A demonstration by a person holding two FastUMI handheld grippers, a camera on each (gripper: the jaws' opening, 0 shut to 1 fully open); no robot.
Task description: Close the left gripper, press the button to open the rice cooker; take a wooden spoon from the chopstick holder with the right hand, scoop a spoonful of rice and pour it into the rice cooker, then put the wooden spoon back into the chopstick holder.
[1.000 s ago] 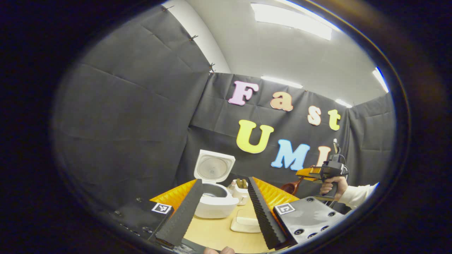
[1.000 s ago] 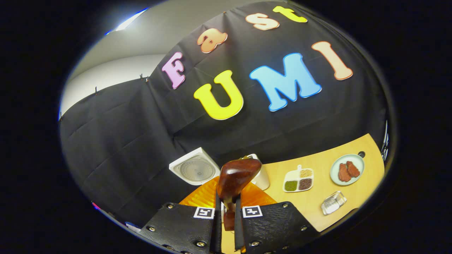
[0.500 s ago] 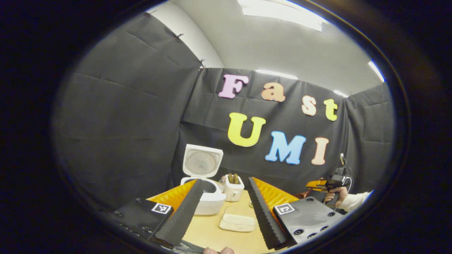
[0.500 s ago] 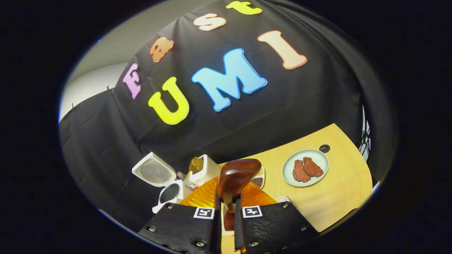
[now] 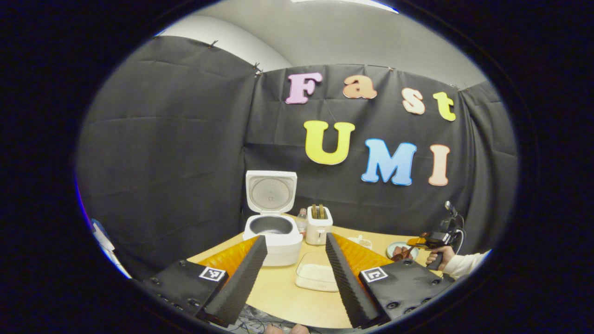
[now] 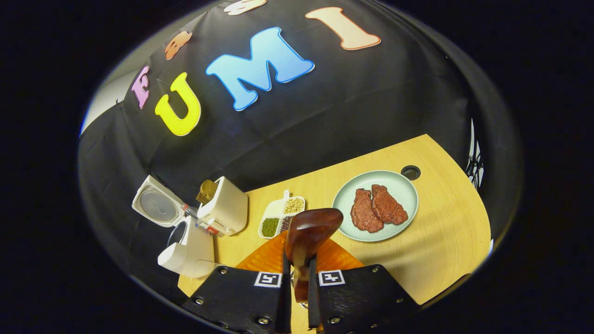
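Note:
The white rice cooker point(image 5: 274, 237) stands with its lid point(image 5: 270, 191) up and its pot showing. Right of it is the white chopstick holder point(image 5: 318, 226), and in front lies a clear tray of rice point(image 5: 318, 277). My left gripper point(image 5: 294, 271) is open and hangs above the table's near edge, short of the cooker. My right gripper point(image 6: 298, 271) is shut on the handle of the dark wooden spoon point(image 6: 310, 229), bowl pointing forward, above the table. In the right gripper view the cooker point(image 6: 185, 253) and holder point(image 6: 223, 211) lie to the left. The left gripper view also has the right gripper point(image 5: 434, 240), in a hand.
A divided dish of beans and grains point(image 6: 280, 217) sits beside the holder. A pale green plate with two pieces of meat point(image 6: 376, 204) lies just beyond the spoon. The wooden table point(image 6: 445, 232) has a round hole near its back edge. Black cloth walls close in behind.
My right gripper has come down and swung right with the spoon; the plate and bean dish are now nearer and the cooker has slid left. The left gripper has tilted down, staying open.

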